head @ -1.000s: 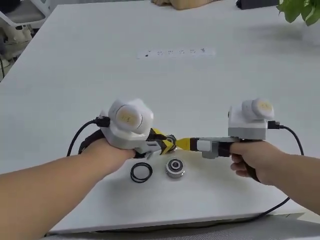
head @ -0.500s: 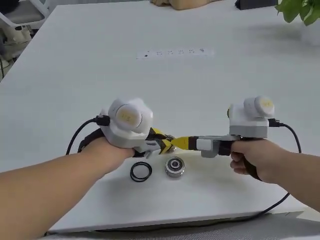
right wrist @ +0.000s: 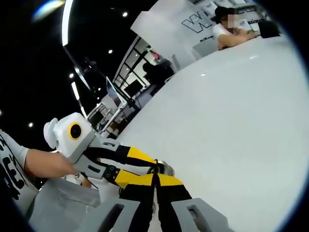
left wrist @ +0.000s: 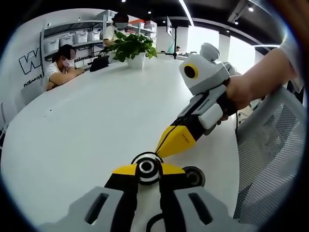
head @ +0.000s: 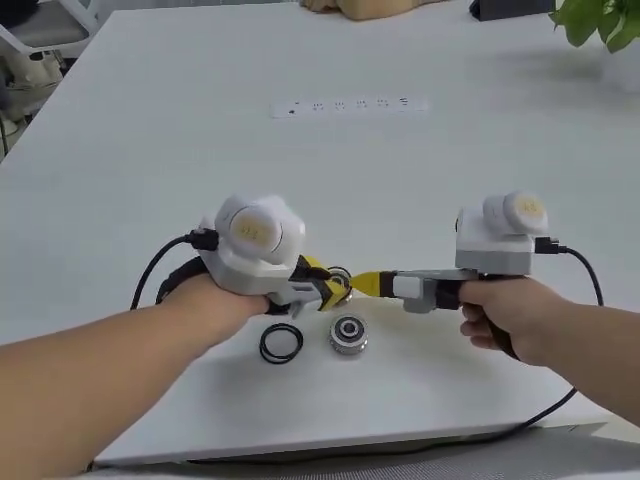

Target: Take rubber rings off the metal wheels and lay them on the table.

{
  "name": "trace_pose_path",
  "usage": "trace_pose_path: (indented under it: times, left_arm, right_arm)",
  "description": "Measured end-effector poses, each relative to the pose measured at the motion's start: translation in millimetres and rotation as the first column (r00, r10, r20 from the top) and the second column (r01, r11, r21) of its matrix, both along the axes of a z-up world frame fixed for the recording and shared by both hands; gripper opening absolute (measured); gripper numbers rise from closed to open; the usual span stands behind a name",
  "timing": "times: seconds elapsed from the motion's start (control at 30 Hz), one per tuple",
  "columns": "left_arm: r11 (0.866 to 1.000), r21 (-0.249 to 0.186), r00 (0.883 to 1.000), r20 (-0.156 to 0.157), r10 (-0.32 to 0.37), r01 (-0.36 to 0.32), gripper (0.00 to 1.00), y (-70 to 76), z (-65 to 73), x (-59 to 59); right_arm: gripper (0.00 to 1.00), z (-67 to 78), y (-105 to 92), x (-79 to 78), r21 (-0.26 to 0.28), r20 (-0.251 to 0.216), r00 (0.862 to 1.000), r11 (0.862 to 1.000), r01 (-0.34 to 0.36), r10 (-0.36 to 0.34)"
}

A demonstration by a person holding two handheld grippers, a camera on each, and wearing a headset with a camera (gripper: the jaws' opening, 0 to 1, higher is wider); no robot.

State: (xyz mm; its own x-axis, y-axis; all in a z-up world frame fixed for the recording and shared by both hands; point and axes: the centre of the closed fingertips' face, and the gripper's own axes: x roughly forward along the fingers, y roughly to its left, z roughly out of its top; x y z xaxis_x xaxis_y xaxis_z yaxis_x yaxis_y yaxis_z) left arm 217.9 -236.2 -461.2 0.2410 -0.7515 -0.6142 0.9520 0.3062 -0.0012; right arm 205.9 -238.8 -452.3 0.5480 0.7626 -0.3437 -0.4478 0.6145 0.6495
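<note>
Wheel point(left wrist: 148, 170) in left gripper point(head: 338, 287) — right gripper point(left wrist: 161, 149) perhaps on its ring point(left wrist: 147, 155)

A large "W" stands on the wall point(left wrist: 28, 62)

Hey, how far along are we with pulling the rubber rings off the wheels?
One black rubber ring lies on the white table beside a silver metal wheel that looks bare, so that one seems done. In hand: the left gripper clamps a second metal wheel with its black ring on, and the right gripper's shut tips meet it. Left: peel that ring and lay it down.
</note>
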Motion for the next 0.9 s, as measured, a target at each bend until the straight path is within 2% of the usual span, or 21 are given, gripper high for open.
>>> trace_pose_path:
  times: [0.2,0.57,0.9]
  left_arm:
    - [1.000,-0.004,1.000,-0.026,-0.001,0.001,0.15,3.6,3.5,-4.0]
    - [0.998,-0.049,0.999,-0.015,-0.032,0.031,0.23,10.7,22.7,-14.7]
    - [0.996,-0.085,0.999,-0.002,-0.035,0.034,0.32,38.2,44.8,-25.5]
  right_arm:
    - [0.00,3.1,1.9,0.3,0.014,0.003,1.000,1.000,-0.002,0.002]
    - [0.00,9.4,5.3,-1.5,0.038,0.006,1.000,0.999,-0.016,0.016]
    - [0.00,18.7,7.5,-4.0,0.062,0.015,1.000,0.998,-0.022,0.021]
